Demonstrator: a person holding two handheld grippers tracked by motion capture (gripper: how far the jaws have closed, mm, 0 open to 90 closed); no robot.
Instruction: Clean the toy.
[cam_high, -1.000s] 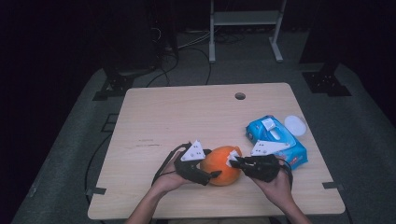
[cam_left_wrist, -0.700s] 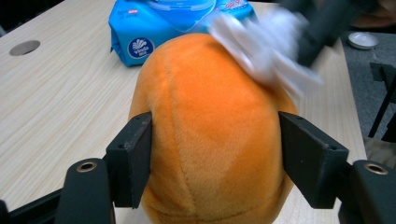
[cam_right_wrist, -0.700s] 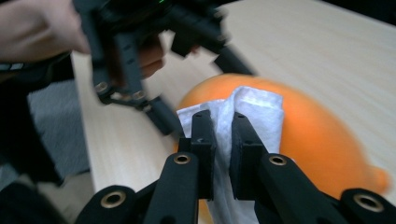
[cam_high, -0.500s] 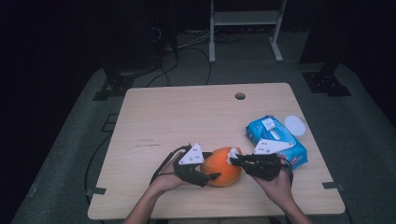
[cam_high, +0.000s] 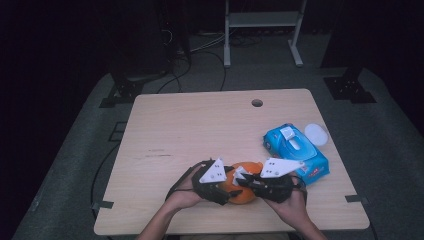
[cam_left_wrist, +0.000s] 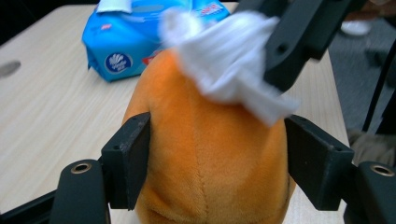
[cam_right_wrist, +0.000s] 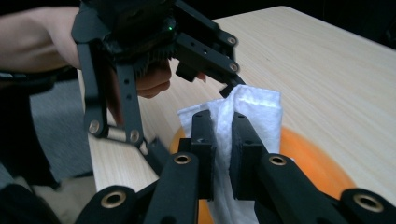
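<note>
The main risk as I see it: my left tool (cam_high: 227, 186) grips a soft orange plush toy (cam_left_wrist: 210, 149) that gives under pressure, so if I rub hard with the wipe it could roll or squirm out sideways, since the jaws only catch its flanks. My right tool (cam_right_wrist: 219, 140) pinches a folded white wipe (cam_right_wrist: 261, 112) by a narrow strip; a drag across the plush pile could pull the wipe free or bunch it up, leaving bare jaw to scrape the fabric.

Nearest me, at about 6 o'clock on the tabletop (cam_high: 200, 125), the toy sits between both tools. My left tool's jaws have just been closing and now stand partly open, one against each side of the toy. My right tool is nearly shut, clamped on the wipe, which rests on the toy's top.

Farther off, toward 3 o'clock, lies the blue wipe packet (cam_high: 295, 150), with a small white lid (cam_high: 316, 133) just beyond it. A sloppy sweep of my right arm could knock the packet.
</note>
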